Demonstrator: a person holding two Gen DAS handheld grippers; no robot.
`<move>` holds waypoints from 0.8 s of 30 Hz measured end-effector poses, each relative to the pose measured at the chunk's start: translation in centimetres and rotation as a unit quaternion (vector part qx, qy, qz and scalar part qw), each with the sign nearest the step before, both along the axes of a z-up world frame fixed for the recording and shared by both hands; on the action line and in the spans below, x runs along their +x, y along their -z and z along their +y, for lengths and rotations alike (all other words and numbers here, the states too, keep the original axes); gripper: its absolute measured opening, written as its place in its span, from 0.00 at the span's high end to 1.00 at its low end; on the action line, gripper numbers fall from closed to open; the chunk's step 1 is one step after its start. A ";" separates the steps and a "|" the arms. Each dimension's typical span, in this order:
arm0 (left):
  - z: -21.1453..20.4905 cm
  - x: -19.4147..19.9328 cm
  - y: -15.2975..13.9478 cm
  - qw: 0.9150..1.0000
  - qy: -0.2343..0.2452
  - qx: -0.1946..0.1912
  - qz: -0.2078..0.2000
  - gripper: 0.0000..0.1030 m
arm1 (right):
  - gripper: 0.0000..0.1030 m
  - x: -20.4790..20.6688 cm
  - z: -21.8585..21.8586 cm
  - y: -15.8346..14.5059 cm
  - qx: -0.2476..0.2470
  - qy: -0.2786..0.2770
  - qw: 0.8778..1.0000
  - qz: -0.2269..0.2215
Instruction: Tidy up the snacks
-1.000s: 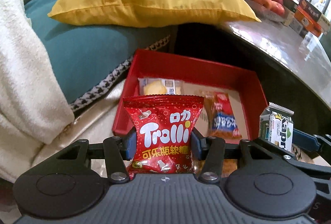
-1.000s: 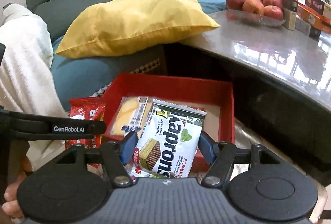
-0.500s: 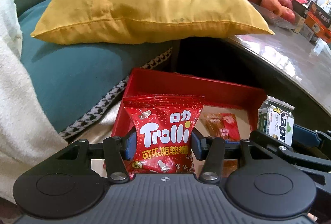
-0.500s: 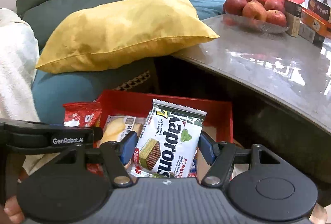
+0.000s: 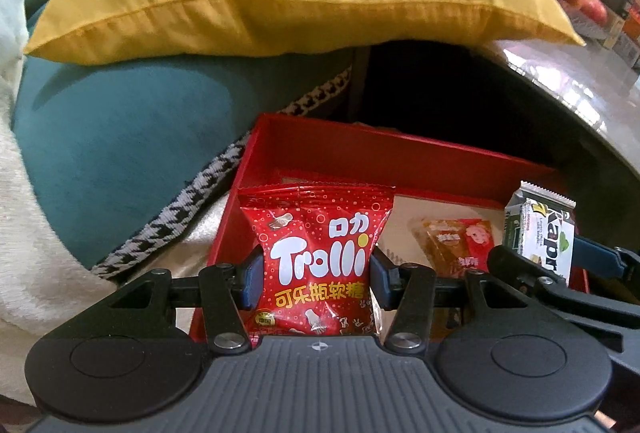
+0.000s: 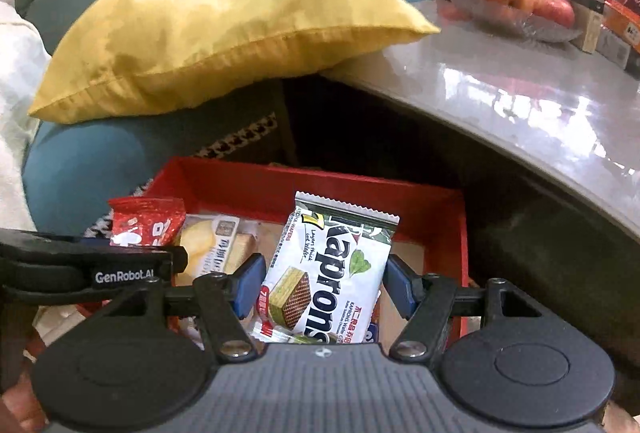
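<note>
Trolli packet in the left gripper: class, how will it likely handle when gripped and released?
The Trolli packet pinches inward where the jaws squeeze, so probably soft and light. Its glossy film may slip. Released over the red box, it would likely flop flat, not stand.

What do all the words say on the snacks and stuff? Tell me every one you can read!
"Trolli" and "口力 可乐瓶软糖": on the red gummy bag in the left hand-held gripper.
"Kaprons": on the wafer pack in the right hand-held gripper.
"GenRobot.AI": on the side of the left hand-held gripper, seen from the right wrist.
Small print on the wafer pack, the yellow cake packet, the orange packet and the table boxes: too small or blurred.
</note>
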State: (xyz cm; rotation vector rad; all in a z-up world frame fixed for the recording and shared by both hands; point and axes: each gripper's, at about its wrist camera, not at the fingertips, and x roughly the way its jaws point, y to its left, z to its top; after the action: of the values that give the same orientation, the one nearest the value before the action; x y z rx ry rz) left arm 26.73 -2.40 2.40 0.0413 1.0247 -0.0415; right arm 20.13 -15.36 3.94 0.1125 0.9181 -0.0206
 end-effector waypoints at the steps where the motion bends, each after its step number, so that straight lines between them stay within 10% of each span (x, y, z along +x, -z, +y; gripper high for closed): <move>1: -0.1 0.1 0.2 1.000 0.001 0.001 0.002 0.42 | 0.41 0.2 -0.1 0.4 0.000 0.001 1.000 0.003; 24: -0.5 1.0 1.2 1.000 0.000 0.009 0.010 0.28 | 0.40 1.9 -0.9 2.2 0.009 0.024 0.999 0.025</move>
State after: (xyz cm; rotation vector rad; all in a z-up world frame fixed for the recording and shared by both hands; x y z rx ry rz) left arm 27.70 -2.93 1.18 0.0573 1.0444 -0.0320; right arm 22.07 -16.24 1.69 0.1510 0.9651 -0.0609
